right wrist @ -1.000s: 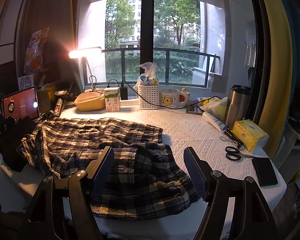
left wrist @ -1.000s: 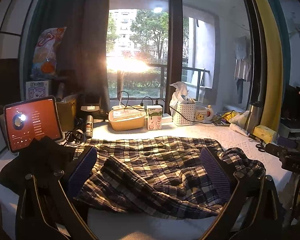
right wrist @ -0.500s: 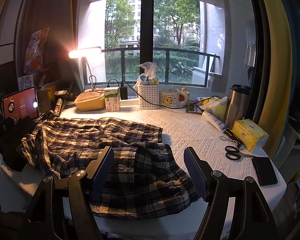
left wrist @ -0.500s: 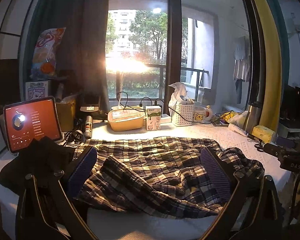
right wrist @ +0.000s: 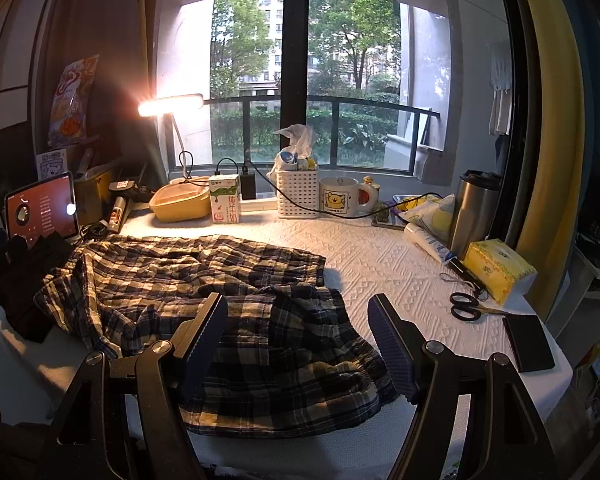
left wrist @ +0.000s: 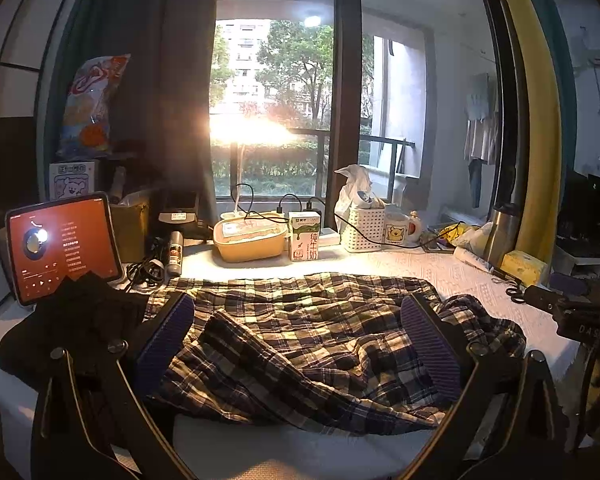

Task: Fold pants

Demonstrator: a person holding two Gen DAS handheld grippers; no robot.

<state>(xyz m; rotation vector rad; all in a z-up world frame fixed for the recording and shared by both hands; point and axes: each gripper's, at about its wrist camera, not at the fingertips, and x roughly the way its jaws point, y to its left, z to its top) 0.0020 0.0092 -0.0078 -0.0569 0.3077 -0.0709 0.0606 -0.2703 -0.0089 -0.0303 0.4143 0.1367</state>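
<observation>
Pants [right wrist: 204, 300] in dark plaid lie rumpled and unfolded across the white-covered table [right wrist: 400, 264], clutter pushed back toward the window. Left gripper [left wrist: 296, 344] and right gripper [right wrist: 296, 340] hover above the cloth, jaws wide and empty, apparently before a first grasp.

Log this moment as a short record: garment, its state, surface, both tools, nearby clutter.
garment: plaid pants
state: rumpled, spread flat, not yet folded
surface: white textured table cover
left tool: open, above the pants, holding nothing
right tool: open, above the pants' right end, holding nothing
left of pants: black cloth, lit tablet
right of pants: scissors, yellow tissue pack
behind: milk carton, mug
</observation>
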